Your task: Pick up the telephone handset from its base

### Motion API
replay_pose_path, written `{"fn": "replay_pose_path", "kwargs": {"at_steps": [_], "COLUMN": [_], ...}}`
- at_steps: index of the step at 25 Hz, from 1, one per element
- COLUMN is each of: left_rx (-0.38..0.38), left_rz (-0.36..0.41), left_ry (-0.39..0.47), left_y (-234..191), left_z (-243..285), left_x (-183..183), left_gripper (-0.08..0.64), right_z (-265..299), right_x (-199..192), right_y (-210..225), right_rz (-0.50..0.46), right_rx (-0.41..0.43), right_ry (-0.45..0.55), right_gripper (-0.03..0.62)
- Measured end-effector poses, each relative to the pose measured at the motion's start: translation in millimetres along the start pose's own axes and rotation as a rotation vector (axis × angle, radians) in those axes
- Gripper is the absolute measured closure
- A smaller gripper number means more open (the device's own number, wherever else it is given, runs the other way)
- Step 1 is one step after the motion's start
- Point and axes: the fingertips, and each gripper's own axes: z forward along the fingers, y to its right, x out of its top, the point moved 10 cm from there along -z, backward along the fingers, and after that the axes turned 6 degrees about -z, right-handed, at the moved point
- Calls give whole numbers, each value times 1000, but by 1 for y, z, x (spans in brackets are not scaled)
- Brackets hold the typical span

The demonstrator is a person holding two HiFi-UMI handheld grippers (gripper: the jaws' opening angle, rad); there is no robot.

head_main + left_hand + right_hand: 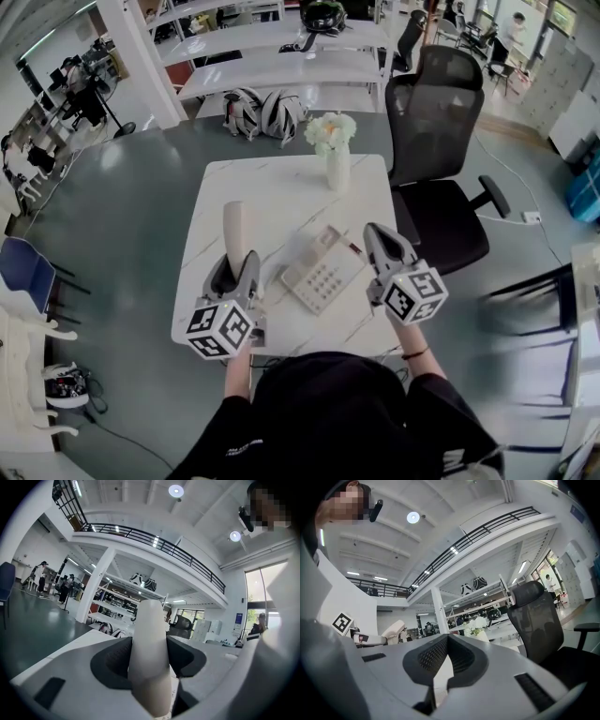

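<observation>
Pinching the cream handset (150, 653) between the pads of the left gripper (240, 265), standing it upright, off the telephone base (323, 272) and left of it. Leaving that base lying on the white table (272, 183) between both grippers. Holding the right gripper (377, 236) just beside the base, jaws pressed together on nothing.

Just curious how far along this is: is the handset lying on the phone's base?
No, the left gripper holds the handset upright between its jaws, apart from the base.
</observation>
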Motion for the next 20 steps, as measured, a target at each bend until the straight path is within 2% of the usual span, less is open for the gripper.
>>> {"fn": "replay_pose_path", "kwargs": {"at_steps": [20], "left_rx": [19], "left_rz": [16], "left_ry": [-15], "left_y": [5], "left_z": [0], "left_x": [-6], "left_gripper": [347], "right_z": [-9], "right_x": [1], "right_y": [9], "right_rz": [-44], "right_rx": [-15], "right_ry": [-13], "right_gripper": [601]}}
